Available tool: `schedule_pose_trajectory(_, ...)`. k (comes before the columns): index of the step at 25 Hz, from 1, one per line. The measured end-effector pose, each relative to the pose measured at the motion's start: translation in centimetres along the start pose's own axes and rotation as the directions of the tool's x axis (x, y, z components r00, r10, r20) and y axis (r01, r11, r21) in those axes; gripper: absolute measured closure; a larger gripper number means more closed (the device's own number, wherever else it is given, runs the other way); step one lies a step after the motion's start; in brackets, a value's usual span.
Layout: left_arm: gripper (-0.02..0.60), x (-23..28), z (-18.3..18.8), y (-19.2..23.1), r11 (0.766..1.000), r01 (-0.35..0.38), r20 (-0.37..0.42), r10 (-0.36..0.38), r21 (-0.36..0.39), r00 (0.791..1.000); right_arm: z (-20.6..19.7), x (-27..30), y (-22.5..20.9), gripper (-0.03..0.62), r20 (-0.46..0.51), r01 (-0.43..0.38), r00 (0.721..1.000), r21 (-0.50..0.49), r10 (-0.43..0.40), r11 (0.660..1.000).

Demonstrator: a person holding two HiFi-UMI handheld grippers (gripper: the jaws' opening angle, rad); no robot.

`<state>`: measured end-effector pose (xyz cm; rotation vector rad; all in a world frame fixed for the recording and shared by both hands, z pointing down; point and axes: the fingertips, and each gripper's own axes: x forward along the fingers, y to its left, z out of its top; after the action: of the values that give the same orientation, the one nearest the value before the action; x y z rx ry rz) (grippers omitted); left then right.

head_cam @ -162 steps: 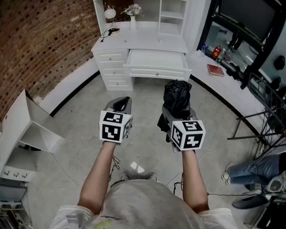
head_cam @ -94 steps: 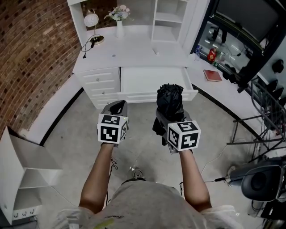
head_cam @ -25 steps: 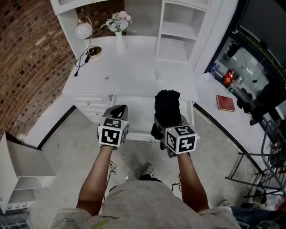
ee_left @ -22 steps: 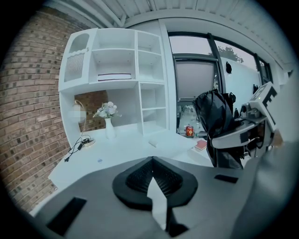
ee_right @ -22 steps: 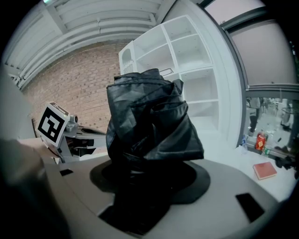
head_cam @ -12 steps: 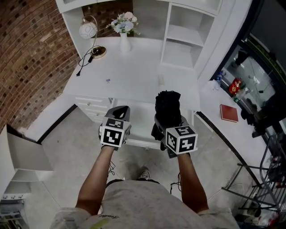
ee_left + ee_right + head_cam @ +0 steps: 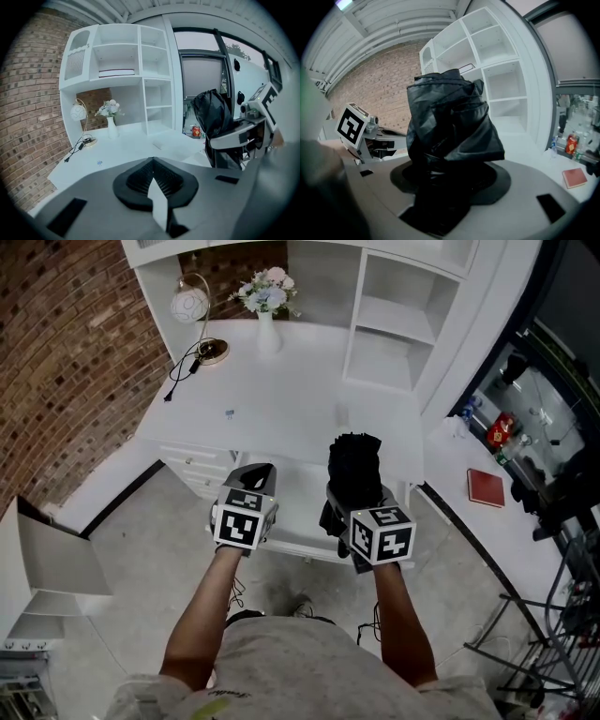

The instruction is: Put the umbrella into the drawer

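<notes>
A folded black umbrella [image 7: 353, 465] stands up out of my right gripper [image 7: 357, 501], which is shut on it; in the right gripper view the umbrella [image 7: 449, 123] fills the middle above the right gripper [image 7: 443, 185]. My left gripper [image 7: 255, 472] is beside it on the left, shut with nothing in it; in the left gripper view the left gripper [image 7: 153, 180] has its pads pressed together. Both grippers hang over the open white drawer [image 7: 298, 495] of the desk [image 7: 272, 399]. In the left gripper view the umbrella [image 7: 212, 115] shows at the right.
On the desk stand a globe lamp [image 7: 190, 306] with its cable and a vase of flowers [image 7: 267, 304]; white shelf cubbies [image 7: 394, 334] rise behind. A red book [image 7: 486, 487] lies on the side counter at right. A brick wall and a white cabinet [image 7: 52, 563] are at left.
The view has closed in on the desk: the open drawer, far ahead at first, now lies under both grippers. The right gripper has kept its hold on the umbrella; the left has stayed shut.
</notes>
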<state>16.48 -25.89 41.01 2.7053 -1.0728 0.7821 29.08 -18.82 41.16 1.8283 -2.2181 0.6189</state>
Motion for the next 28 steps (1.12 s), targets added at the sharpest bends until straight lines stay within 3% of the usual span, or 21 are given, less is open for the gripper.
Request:
schedule_pose_trajectory(17, 0.584, 1.1, -0.9, 2.9, 1.000, 0.001, -0.002, -0.001, -0.006, 1.000, 0.4, 2.3, -0.6, 0.339, -0.007, 0.032, 0.999, -0.001, -0.032, 0.999)
schedule_pose_trajectory(28, 0.583, 0.8, -2.8, 5.8, 0.998, -0.036, -0.024, 0.034, -0.058, 0.999, 0.1, 4.7, 0.3, 0.339, -0.072, -0.003, 0.997, -0.055, -0.001, 0.998)
